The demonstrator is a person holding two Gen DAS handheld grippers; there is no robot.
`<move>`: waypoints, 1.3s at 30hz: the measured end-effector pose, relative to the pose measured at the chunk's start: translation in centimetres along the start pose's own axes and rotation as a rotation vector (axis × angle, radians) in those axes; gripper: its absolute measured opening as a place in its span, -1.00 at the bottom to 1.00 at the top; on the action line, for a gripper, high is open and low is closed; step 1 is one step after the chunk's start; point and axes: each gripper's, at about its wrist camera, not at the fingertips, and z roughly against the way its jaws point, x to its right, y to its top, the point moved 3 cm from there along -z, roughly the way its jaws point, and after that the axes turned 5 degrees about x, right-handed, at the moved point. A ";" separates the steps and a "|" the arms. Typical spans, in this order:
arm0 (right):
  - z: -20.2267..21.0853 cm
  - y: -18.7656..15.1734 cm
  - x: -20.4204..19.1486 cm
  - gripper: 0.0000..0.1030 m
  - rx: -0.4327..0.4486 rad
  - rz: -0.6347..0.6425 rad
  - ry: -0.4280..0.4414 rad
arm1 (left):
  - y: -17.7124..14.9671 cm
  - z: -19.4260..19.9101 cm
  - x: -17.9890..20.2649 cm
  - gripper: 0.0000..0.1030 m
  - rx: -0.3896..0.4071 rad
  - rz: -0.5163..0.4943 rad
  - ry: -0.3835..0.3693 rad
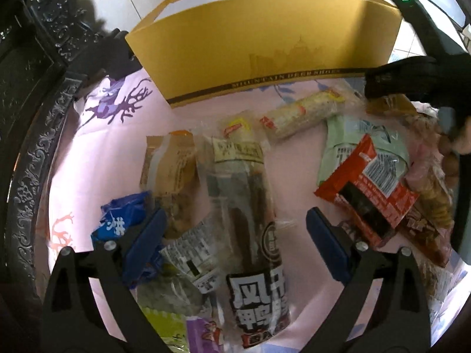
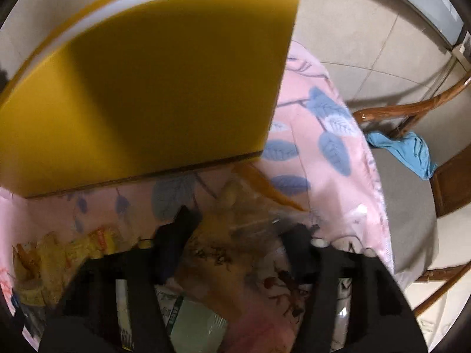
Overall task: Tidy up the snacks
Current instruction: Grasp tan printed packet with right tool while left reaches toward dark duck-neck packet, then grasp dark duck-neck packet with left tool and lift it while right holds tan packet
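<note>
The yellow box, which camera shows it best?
The left wrist view: the yellow box shows sharp and almost whole, with its open top and printed bottom band. The right wrist view shows only one blurred wall, filling the upper left.

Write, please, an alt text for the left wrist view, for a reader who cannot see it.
The open left gripper hovers over a long clear snack pack with a dark label, among other snack packets on a pink patterned cloth. A yellow cardboard box stands behind them, and the right gripper reaches into the packets at the right.
</note>
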 end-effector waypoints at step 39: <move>13.8 -4.8 1.9 -0.18 0.140 0.055 0.140 | -0.8 -0.2 2.6 -0.21 -0.082 -0.128 0.015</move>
